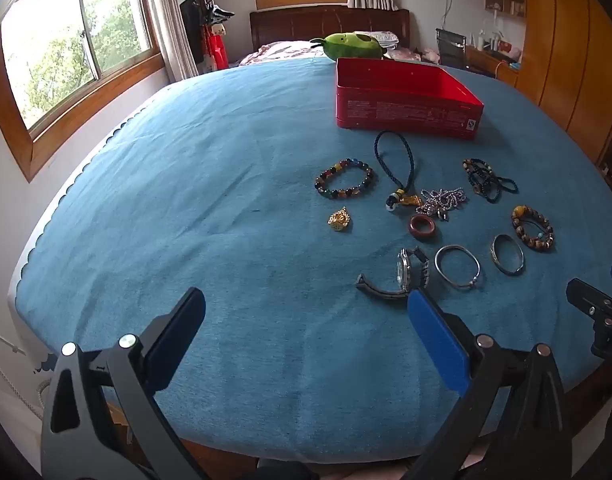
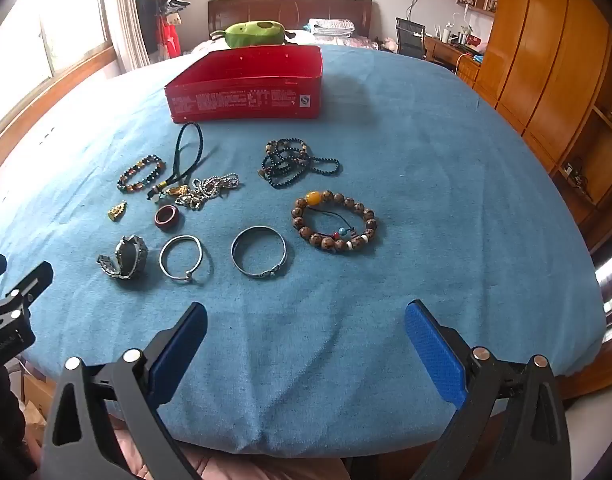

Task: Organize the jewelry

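Left wrist: left tongs [image 1: 306, 320] are held wide apart w/ nothing between, over bare blue cloth near the desk [image 1: 166, 200] front edge; jewelry is spread right of centre, watch [image 1: 405, 272] nearest.

Right wrist: right tongs [image 2: 306, 334] are likewise spread & empty; red box [image 2: 246, 92] is seen beyond the jewelry, w/ open cloth at right.

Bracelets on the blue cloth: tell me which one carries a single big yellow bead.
The brown wooden-bead bracelet, rightmost of the jewelry, beside the wide silver bangle. The multicoloured bead bracelet mixes small stones, and the two bangles are plain metal.
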The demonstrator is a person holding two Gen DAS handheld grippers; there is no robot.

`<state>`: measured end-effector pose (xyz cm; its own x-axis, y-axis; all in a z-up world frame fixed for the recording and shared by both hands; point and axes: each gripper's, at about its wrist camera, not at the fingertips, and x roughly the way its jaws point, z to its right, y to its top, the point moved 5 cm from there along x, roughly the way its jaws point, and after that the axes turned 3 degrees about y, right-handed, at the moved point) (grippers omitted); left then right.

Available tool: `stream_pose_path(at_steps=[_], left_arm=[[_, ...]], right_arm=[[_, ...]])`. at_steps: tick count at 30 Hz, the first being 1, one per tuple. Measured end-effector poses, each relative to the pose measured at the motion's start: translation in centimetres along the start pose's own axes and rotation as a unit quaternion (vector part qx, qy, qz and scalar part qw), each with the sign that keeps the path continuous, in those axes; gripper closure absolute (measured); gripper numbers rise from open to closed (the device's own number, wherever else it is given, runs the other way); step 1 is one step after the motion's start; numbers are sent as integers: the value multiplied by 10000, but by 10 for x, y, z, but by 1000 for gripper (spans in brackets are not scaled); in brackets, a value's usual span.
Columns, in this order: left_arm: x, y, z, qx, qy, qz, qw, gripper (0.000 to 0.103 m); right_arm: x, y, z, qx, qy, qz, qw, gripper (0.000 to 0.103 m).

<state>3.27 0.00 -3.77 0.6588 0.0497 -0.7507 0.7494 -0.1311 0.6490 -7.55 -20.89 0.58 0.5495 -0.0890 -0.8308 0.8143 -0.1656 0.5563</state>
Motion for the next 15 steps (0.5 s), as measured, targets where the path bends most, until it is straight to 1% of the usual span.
stream_pose_path(at_steps=[15], left_arm=[[0,0,0,9,5,-4,10000,3]], right_arm=[[-1,1,-2,2,7,25,10000,4]])
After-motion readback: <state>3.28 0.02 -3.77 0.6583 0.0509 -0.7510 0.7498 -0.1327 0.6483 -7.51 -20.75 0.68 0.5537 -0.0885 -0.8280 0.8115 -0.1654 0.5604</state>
